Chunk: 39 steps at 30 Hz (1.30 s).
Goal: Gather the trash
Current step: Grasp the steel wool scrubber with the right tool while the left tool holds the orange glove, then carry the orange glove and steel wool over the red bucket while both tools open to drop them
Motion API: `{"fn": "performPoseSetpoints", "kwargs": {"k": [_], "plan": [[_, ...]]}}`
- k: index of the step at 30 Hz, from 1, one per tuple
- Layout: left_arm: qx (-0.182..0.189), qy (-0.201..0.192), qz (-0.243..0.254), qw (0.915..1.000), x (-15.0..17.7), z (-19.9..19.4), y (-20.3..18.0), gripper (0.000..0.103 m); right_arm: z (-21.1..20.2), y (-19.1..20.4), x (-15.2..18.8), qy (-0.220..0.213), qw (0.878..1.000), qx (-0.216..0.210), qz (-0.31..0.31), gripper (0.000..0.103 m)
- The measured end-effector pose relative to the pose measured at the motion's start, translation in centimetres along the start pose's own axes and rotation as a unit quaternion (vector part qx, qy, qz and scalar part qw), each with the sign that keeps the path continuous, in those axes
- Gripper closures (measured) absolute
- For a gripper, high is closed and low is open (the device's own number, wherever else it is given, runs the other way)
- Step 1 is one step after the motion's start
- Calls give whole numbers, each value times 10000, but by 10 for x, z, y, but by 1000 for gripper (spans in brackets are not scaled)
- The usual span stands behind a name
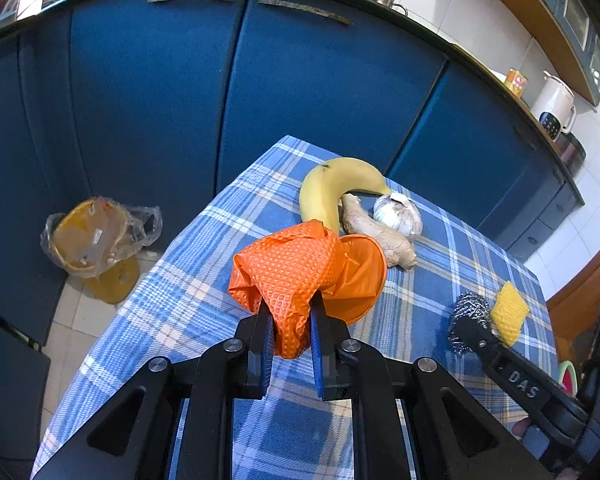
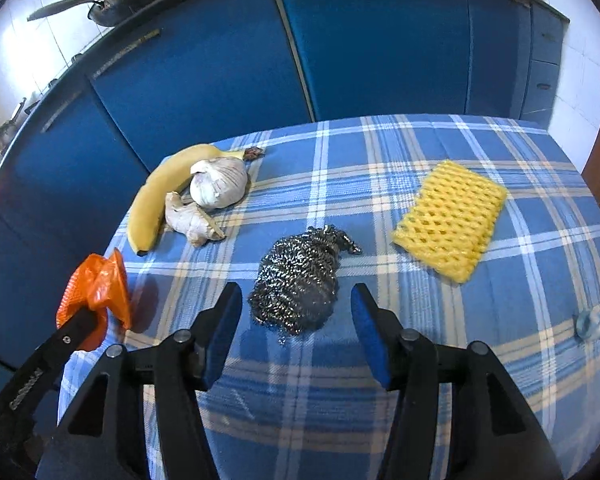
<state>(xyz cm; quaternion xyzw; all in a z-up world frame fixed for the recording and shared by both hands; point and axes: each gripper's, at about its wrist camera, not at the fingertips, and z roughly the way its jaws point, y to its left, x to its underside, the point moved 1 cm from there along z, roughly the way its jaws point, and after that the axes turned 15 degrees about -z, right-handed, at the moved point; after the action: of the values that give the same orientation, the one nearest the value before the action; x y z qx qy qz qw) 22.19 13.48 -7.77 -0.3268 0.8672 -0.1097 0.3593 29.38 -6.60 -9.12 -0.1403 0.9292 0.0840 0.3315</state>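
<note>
Our left gripper (image 1: 291, 320) pinches the orange glove (image 1: 300, 264); our right gripper (image 2: 296, 300), wide open and empty, straddles the steel scourer (image 2: 298, 280) at frame centre, directly ahead.

The left wrist camera sits just behind the left gripper (image 1: 291, 320) and looks forward along its jaws, down across the near left corner of the plaid-covered surface (image 1: 204, 280) toward the blue cabinets (image 1: 148, 92) and the floor beside them. The right wrist camera sits behind the right gripper (image 2: 296, 312), close above the surface, facing the same cabinets. Both views share the banana (image 1: 328, 188), ginger (image 1: 376, 232), garlic (image 1: 400, 212), steel scourer (image 2: 296, 276) and yellow foam net (image 2: 452, 220). Each view also catches the other gripper at its edge.
</note>
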Motion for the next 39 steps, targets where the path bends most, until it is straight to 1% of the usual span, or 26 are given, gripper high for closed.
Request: {"fn": "performPoseSetpoints", "kwargs": {"k": [1, 2, 5, 6, 7, 9, 10, 17, 24, 29, 39], "plan": [[0, 1, 7, 10000, 0, 0, 0, 88, 2, 0, 1, 10, 10000, -36, 14, 50], [-1, 3, 6, 10000, 0, 0, 0, 88, 3, 0, 2, 31, 10000, -85, 17, 58], [-5, -11, 6, 10000, 1, -1, 0, 88, 3, 1, 4, 38, 9999, -143, -7, 70], [-5, -10, 8, 10000, 1, -1, 0, 88, 2, 2, 4, 34, 9998, -180, -26, 73], [-7, -12, 12, 10000, 1, -1, -1, 88, 1, 2, 4, 32, 9998, -212, -40, 79], [-5, -12, 13, 10000, 1, -1, -1, 88, -5, 2, 7, 16, 9996, -287, -61, 81], [-4, -12, 20, 10000, 1, -1, -1, 88, -9, 2, 8, -1, 9995, -308, -83, 84], [-8, -43, 85, 10000, 1, -2, -3, 88, -40, -3, 18, -204, 9989, -387, -139, 86], [16, -100, 248, 9996, 5, -9, -13, 88, -85, -18, 32, -540, 9977, -404, -23, 86], [124, -137, 433, 9989, 12, -23, -26, 88, -111, -30, 45, -688, 9970, -356, 87, 86], [527, -26, 877, 9947, 41, -56, -62, 88, -156, -57, 75, -939, 9942, -292, 426, 86]]}}
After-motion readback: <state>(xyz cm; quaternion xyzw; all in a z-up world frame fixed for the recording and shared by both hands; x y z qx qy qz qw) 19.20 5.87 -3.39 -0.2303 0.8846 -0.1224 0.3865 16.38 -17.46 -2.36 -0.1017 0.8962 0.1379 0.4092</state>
